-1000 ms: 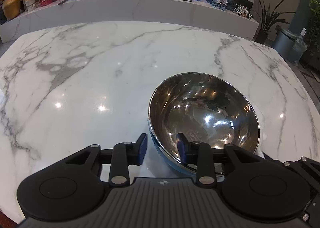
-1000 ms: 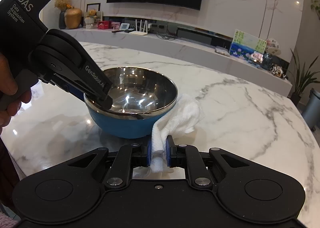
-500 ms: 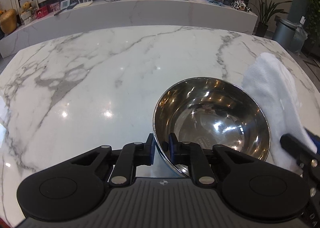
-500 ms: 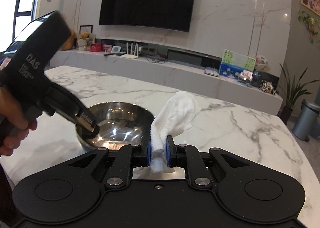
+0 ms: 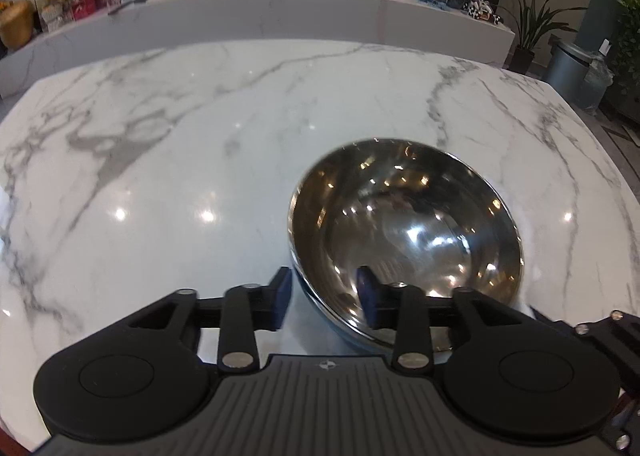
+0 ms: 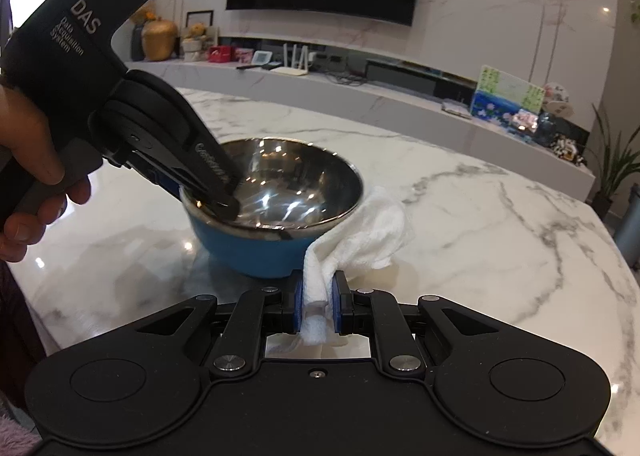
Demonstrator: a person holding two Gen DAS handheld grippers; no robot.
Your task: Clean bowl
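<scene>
A round steel bowl with a blue outer shell (image 6: 276, 216) sits upright on a white marble table with grey veins (image 5: 160, 176), toward the table's near edge and right of its middle in the left wrist view. Its mirror-bright inside looks bare.

The left gripper (image 5: 323, 292) straddles the bowl's near rim, one blue pad outside the wall and one inside, with its jaws spread and a gap on each side, so nothing is clamped. The right gripper (image 6: 316, 306) has its jaws closed on a white folded cloth (image 6: 360, 240), which drapes onto the table and touches the bowl's blue side.

To do this step well, the left jaws should probably close firmly on the rim first, so the bowl cannot skid on the polished marble. The cloth can then be lifted over the rim and pressed around the inner wall.

The bowl's base is hidden behind the gripper bodies. Reflections make any residue inside hard to judge, and the cloth barely shows in the left wrist view.
</scene>
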